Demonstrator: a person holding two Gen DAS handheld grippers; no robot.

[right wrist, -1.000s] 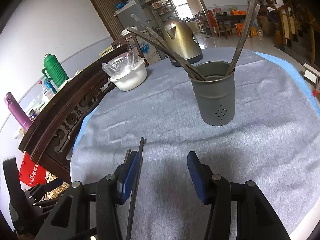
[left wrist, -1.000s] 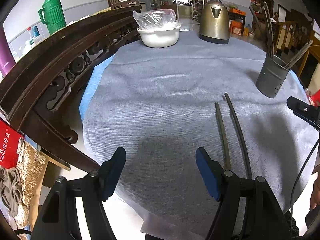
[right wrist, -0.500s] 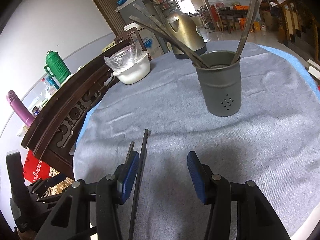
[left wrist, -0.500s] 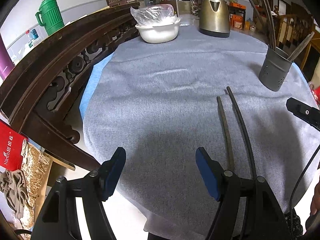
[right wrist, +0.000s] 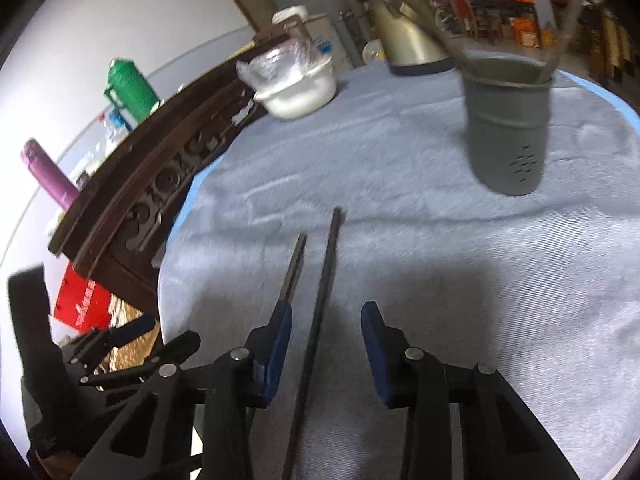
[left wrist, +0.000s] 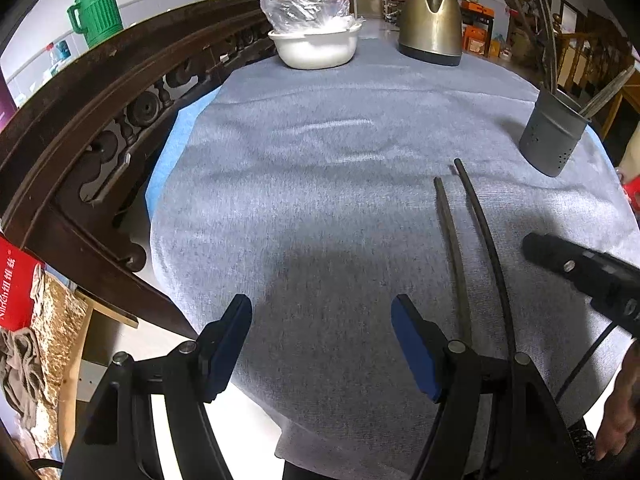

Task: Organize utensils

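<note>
2 dark chopsticks flat on grey cloth, side by side; grey holder upright beyond.

Two chopsticks on cloth; one utensil holder; one kettle; one white bowl; one green jug.

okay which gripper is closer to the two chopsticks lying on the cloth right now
Right. The right gripper straddles one of the chopsticks, jaws closing, pads not yet touching it. The left gripper hovers open beside the pair, over bare cloth.
</note>
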